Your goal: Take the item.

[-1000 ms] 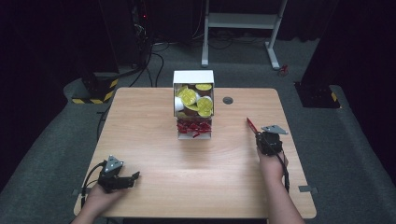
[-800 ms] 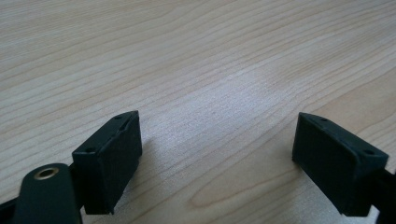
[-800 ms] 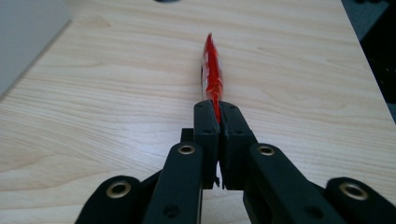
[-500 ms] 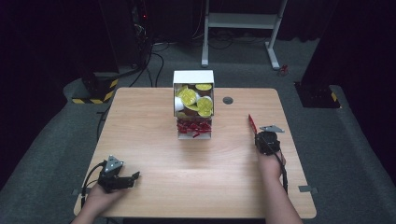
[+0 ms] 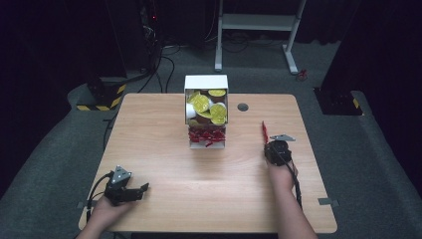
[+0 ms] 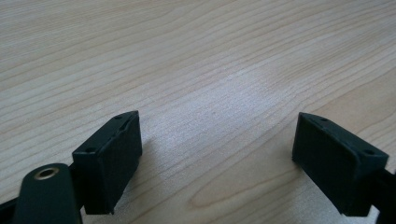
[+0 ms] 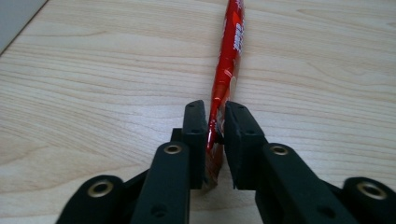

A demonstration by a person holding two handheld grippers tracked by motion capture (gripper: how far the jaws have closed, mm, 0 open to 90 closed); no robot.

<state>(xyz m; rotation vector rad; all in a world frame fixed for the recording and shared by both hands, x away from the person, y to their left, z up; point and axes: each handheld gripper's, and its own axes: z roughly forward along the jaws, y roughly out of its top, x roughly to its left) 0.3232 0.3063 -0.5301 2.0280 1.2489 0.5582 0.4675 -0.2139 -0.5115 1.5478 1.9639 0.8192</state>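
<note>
Right gripper setting a red stick packet down near the table's right edge; its jaws have just been opening, a narrow gap with the packet's end between them. Widen fully before lifting away, lest the wrapper drag. Left gripper rests wide and empty at the near left corner.

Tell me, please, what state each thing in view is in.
White cardboard box: open, stocked with yellow round packs and red sticks.
Long red foil sachet: lying on the wooden table, one end between the right tool's jaws.
Right tool: jaws have just been opening, now slightly apart around the sachet's end.
Left tool: wide open, empty.
</note>
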